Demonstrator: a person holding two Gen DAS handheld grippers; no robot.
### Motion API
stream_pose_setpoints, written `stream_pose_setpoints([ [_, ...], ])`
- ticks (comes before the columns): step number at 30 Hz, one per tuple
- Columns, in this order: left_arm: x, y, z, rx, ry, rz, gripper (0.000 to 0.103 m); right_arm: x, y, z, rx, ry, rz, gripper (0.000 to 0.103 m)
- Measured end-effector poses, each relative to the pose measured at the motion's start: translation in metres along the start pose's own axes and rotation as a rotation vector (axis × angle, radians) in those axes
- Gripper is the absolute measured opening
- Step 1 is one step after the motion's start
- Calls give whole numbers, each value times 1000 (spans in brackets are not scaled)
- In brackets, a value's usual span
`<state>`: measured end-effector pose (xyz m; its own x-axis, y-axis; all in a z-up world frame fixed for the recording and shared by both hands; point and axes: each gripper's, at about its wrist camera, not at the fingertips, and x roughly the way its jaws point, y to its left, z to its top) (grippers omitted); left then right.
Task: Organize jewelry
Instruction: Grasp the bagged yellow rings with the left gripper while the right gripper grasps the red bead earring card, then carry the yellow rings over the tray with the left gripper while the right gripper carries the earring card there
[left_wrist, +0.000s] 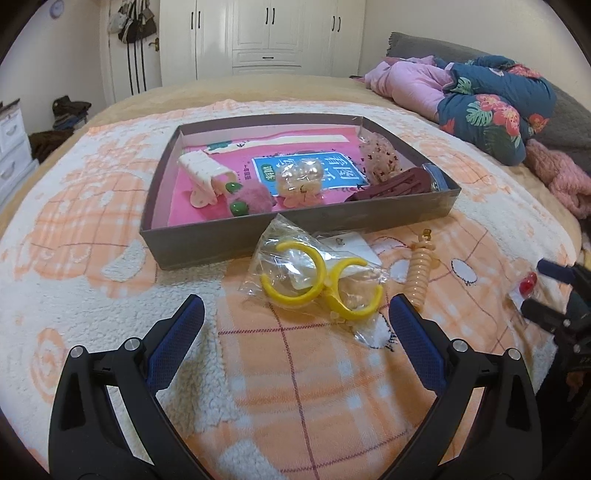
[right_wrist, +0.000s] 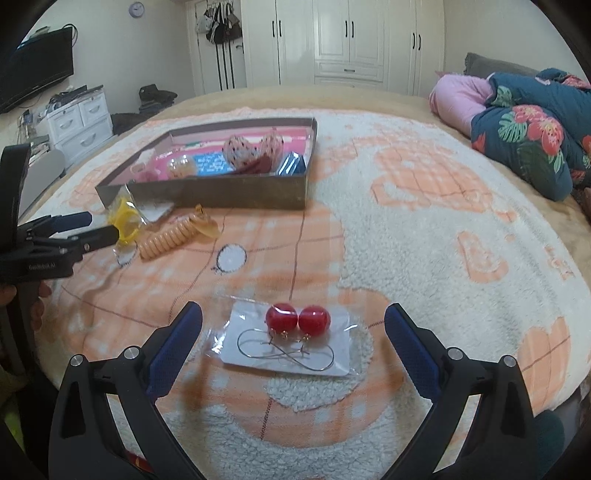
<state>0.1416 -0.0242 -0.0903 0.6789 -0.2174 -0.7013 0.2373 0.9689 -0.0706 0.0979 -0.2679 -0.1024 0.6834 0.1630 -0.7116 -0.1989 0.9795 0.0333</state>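
Note:
A shallow brown box (left_wrist: 303, 225) lies on the bed and holds several hair clips and packets of jewelry. A clear bag with yellow hoop earrings (left_wrist: 317, 284) lies in front of it, just ahead of my open left gripper (left_wrist: 297, 314). A peach spiral hair clip (left_wrist: 421, 273) lies to its right. In the right wrist view, a bagged card with red ball earrings (right_wrist: 295, 332) lies between the fingers of my open right gripper (right_wrist: 293, 321). The box (right_wrist: 236, 188), the yellow hoops (right_wrist: 127, 221) and the left gripper (right_wrist: 99, 227) show farther left.
The bed is covered by a fluffy white and orange blanket (right_wrist: 424, 240). Folded floral and pink quilts (left_wrist: 480, 99) lie at the right. White wardrobes (right_wrist: 347, 40) stand behind the bed, and a white drawer unit (right_wrist: 79, 122) stands at the left.

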Motion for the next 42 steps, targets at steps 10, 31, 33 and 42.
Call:
stream_pose_setpoints([
  [10, 13, 1, 6, -8, 20, -27, 92, 12, 8, -7, -34, 33, 8, 97],
  [31, 26, -10, 9, 56, 40, -54, 76, 8, 35, -1, -135, -28, 62, 80],
  [33, 24, -7, 9, 45, 39, -60, 76, 7, 38, 1, -140, -36, 66, 80],
  [42, 9, 1, 5, 7, 23, -72, 76, 6, 47, 8, -151, -50, 87, 80],
])
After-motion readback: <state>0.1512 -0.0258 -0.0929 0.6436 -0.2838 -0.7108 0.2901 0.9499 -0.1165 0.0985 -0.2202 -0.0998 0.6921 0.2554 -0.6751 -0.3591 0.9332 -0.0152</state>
